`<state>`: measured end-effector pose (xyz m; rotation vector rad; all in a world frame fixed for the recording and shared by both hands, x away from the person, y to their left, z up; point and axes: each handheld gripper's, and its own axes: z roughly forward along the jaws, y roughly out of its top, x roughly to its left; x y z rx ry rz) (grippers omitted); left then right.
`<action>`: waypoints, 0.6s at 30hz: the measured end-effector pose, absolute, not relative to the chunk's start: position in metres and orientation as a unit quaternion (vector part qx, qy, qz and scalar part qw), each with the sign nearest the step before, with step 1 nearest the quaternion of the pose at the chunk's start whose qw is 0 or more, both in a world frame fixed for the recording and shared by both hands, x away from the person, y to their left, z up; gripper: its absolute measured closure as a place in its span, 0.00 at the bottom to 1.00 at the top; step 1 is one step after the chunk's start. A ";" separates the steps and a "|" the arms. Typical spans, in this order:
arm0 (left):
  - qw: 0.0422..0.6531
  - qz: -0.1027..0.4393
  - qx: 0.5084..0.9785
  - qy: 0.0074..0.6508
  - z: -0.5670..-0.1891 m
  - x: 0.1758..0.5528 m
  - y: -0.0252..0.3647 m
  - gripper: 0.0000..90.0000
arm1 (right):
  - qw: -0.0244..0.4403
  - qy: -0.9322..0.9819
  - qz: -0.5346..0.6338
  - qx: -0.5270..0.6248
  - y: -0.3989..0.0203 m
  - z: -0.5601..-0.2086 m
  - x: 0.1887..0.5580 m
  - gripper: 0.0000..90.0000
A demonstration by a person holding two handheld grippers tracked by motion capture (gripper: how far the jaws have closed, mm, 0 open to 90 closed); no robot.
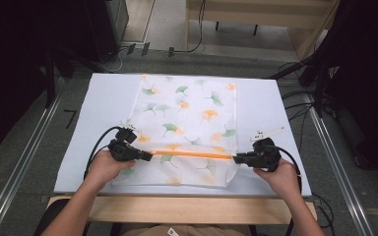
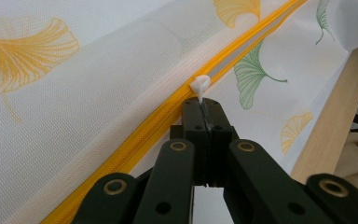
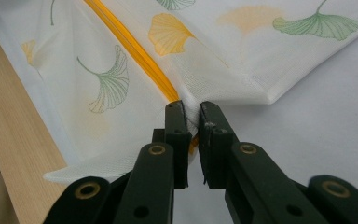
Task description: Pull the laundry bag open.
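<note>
A white mesh bag point(image 1: 187, 118) printed with green and orange ginkgo leaves lies flat on the pale blue table cover point(image 1: 103, 98). An orange zipper point(image 1: 192, 154) runs across it near the front. My left gripper point(image 1: 150, 156) sits at the zipper's left end, shut on the white zipper pull point(image 2: 200, 86). Pinching the bag's fabric at the zipper's right end point(image 3: 189, 123), my right gripper point(image 1: 236, 158) is shut on it; in the right gripper view the mesh bunches between its jaws.
The wooden table edge point(image 1: 177, 206) runs along the front, under the person's forearms. Metal rails point(image 1: 24, 157) flank the table on both sides, and cables lie on the floor at the back and right point(image 1: 300, 98).
</note>
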<state>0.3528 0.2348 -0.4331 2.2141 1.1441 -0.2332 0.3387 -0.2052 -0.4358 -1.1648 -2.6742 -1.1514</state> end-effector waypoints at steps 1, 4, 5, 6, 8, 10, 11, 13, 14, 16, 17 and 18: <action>0.315 -0.089 0.839 0.434 -0.433 0.353 0.235 1.00 | 0.003 -0.853 -0.367 -0.371 -0.205 -0.436 0.339 0.94; 0.318 -0.089 0.840 0.431 -0.432 0.353 0.236 1.00 | 0.003 -0.853 -0.367 -0.372 -0.205 -0.436 0.338 0.94; 0.318 -0.089 0.840 0.431 -0.432 0.353 0.237 1.00 | 0.003 -0.852 -0.367 -0.372 -0.205 -0.435 0.338 0.94; 0.319 -0.090 0.839 0.432 -0.432 0.353 0.237 1.00 | 0.004 -0.852 -0.367 -0.372 -0.205 -0.435 0.338 0.94; 0.319 -0.090 0.839 0.432 -0.431 0.353 0.237 1.00 | 0.004 -0.852 -0.367 -0.373 -0.205 -0.436 0.338 0.94; 0.319 -0.092 0.839 0.431 -0.431 0.353 0.237 1.00 | 0.004 -0.853 -0.366 -0.373 -0.204 -0.436 0.338 0.94; 0.318 -0.092 0.839 0.431 -0.431 0.353 0.237 1.00 | 0.004 -0.853 -0.365 -0.372 -0.204 -0.436 0.338 0.94; 0.316 -0.089 0.840 0.433 -0.431 0.353 0.238 1.00 | 0.004 -0.854 -0.365 -0.371 -0.204 -0.436 0.338 0.94; 0.317 -0.091 0.838 0.435 -0.431 0.353 0.239 1.00 | 0.004 -0.854 -0.365 -0.371 -0.204 -0.436 0.338 0.94; 0.318 -0.092 0.835 0.440 -0.431 0.353 0.241 1.00 | 0.003 -0.853 -0.367 -0.371 -0.205 -0.435 0.338 0.94; 0.317 -0.091 0.836 0.439 -0.431 0.354 0.243 1.00 | 0.003 -0.853 -0.368 -0.370 -0.205 -0.435 0.338 0.94; 0.316 -0.088 0.835 0.442 -0.431 0.353 0.244 1.00 | 0.003 -0.853 -0.367 -0.371 -0.205 -0.435 0.338 0.94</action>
